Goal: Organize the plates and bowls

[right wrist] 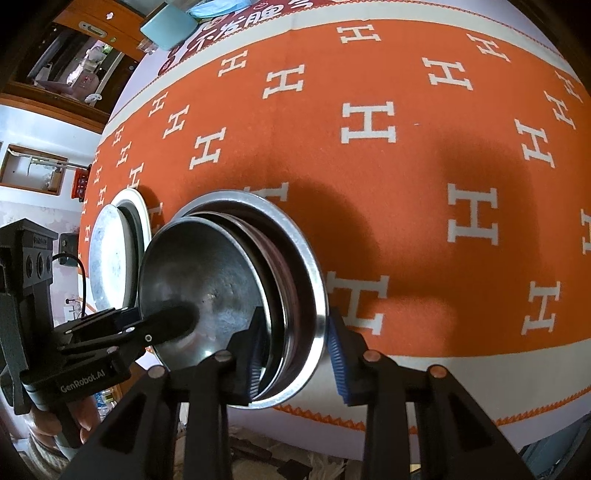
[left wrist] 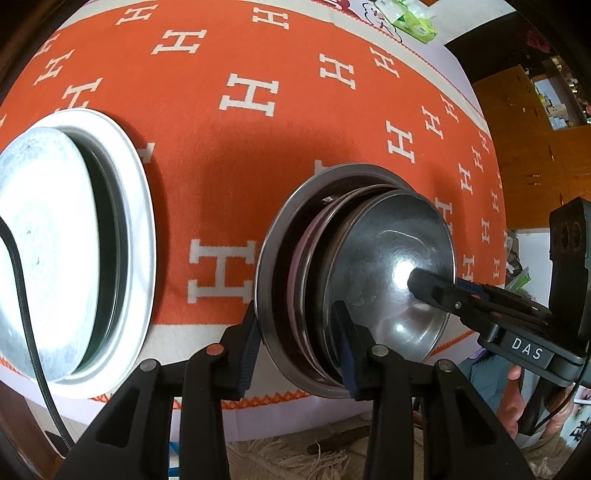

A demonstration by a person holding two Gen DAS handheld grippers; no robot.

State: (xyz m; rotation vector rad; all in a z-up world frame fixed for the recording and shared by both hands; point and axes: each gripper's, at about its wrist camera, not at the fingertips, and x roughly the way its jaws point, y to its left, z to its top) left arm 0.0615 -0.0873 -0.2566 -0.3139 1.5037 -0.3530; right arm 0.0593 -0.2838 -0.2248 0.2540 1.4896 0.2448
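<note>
A stack of steel bowls and plates (left wrist: 391, 266) sits near the table's front edge, a large steel bowl (right wrist: 314, 273) at the bottom and a small steel bowl (right wrist: 207, 280) on top. My left gripper (left wrist: 299, 354) straddles the near rims of the stack, jaws apart, pads beside the rims. My right gripper (right wrist: 295, 354) straddles the large bowl's rim from the other side, also open. Each gripper shows in the other's view, one finger reaching into the top bowl (left wrist: 428, 288). A white plate stack (left wrist: 74, 240) lies to the left, also in the right wrist view (right wrist: 114, 254).
The orange H-patterned cloth (left wrist: 229, 166) covers the table. A green tissue pack (left wrist: 413, 22) lies at the far edge. A black cable (left wrist: 22, 295) crosses the white plates. A fringed rug (left wrist: 303, 458) lies on the floor below the table's front edge.
</note>
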